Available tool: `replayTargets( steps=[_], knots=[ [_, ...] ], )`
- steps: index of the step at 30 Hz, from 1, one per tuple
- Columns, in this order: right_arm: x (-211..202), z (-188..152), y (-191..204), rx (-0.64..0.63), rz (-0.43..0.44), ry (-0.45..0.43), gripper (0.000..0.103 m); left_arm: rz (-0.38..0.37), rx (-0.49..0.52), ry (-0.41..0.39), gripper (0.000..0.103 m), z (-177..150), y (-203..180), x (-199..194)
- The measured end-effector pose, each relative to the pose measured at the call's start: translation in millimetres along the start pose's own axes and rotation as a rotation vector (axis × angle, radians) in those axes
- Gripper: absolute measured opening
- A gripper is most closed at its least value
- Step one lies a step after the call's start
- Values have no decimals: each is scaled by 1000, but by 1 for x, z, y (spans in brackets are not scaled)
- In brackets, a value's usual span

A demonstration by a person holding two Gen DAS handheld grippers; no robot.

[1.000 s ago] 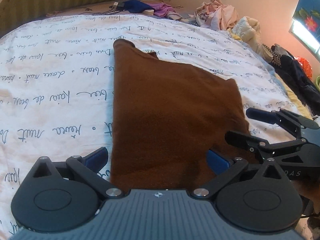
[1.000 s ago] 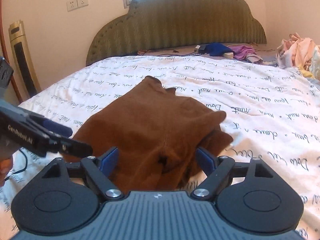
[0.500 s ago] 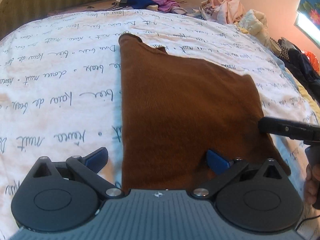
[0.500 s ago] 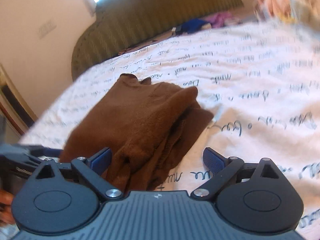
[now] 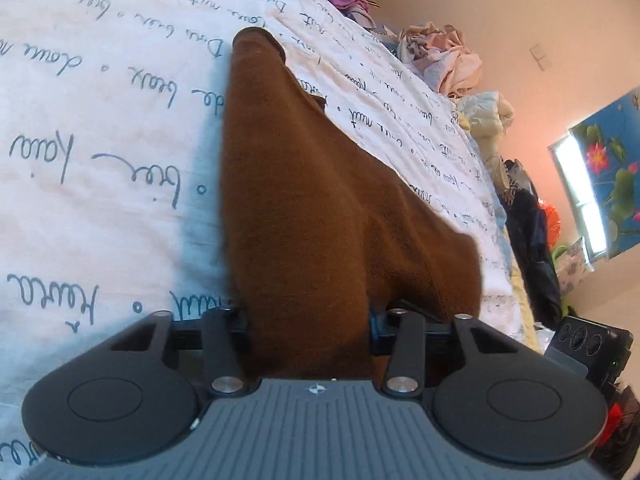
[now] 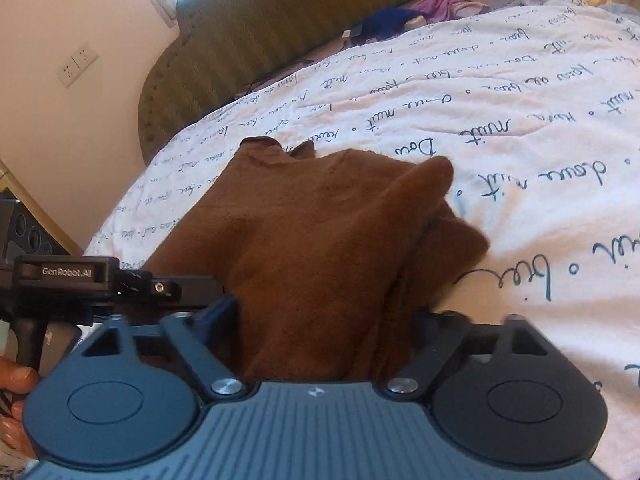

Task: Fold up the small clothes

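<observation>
Only the right wrist view shows a green headboard (image 6: pixel 248 40).

Left tool (image 5: pixel 308 320) closing, right tool (image 6: pixel 324 320) closing

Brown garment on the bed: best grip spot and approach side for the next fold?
Take the brown garment at its near edge, one corner per gripper, coming in from the foot of the bed. That edge is widest and nearest; the far end tapers toward the headboard. Left gripper and right gripper jaws are closing with that edge's cloth between them.
</observation>
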State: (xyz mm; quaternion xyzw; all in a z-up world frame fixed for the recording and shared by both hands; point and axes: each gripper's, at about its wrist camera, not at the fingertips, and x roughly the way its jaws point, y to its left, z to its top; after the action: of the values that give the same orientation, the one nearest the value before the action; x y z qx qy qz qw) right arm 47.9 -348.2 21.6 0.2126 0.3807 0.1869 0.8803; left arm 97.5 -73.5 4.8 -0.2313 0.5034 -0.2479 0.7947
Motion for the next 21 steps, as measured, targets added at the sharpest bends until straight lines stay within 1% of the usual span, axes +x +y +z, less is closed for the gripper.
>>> replayTargets(
  steps=[1, 2, 3, 5, 6, 7, 8, 10, 12, 13, 15, 16, 17, 18, 19, 20, 21],
  knots=[
    [1, -3, 15, -13, -2, -3, 38, 13, 9, -1, 41, 1, -1, -1],
    [0, -2, 23, -51, -12, 3, 37, 31, 25, -4, 40, 1, -4, -2],
    [-2, -8, 42, -98, -28, 10, 34, 65, 50, -14, 39, -1, -10, -4],
    [-8, -13, 68, -194, -72, 7, 34, 134, 134, -43, 36, -6, -29, -9],
    [-13, -25, 94, -238, -85, 5, 34, 173, 184, -64, 36, -9, -40, -14],
    [-15, -23, 103, -256, -77, 1, 33, 200, 221, -82, 35, -12, -48, -19],
    [-18, -27, 122, -270, -64, -3, 33, 216, 257, -98, 34, -15, -57, -26],
    [-25, -25, 137, -277, -36, -10, 33, 232, 271, -133, 34, -20, -63, -44],
    [-34, -27, 148, -269, 2, -11, 33, 232, 276, -155, 34, -23, -64, -67],
    [-38, -28, 151, -262, 20, -11, 33, 230, 278, -161, 35, -26, -62, -76],
    [-45, -39, 153, -221, 64, -2, 33, 217, 245, -152, 36, -32, -51, -91],
    [-44, -46, 152, -187, 84, 10, 37, 215, 230, -144, 39, -36, -42, -94],
    [-41, -57, 150, -163, 97, 33, 42, 234, 213, -141, 41, -41, -32, -93],
    [-34, -71, 150, -163, 86, 54, 46, 256, 190, -130, 42, -47, -19, -89],
    [-26, -82, 149, -164, 54, 78, 62, 275, 159, -95, 48, -52, -4, -82],
    [-24, -94, 148, -162, 10, 99, 68, 286, 118, -72, 69, -56, 11, -79],
    [-29, -100, 145, -159, 3, 80, 68, 262, 82, -99, 70, -62, 24, -86]
  ],
)
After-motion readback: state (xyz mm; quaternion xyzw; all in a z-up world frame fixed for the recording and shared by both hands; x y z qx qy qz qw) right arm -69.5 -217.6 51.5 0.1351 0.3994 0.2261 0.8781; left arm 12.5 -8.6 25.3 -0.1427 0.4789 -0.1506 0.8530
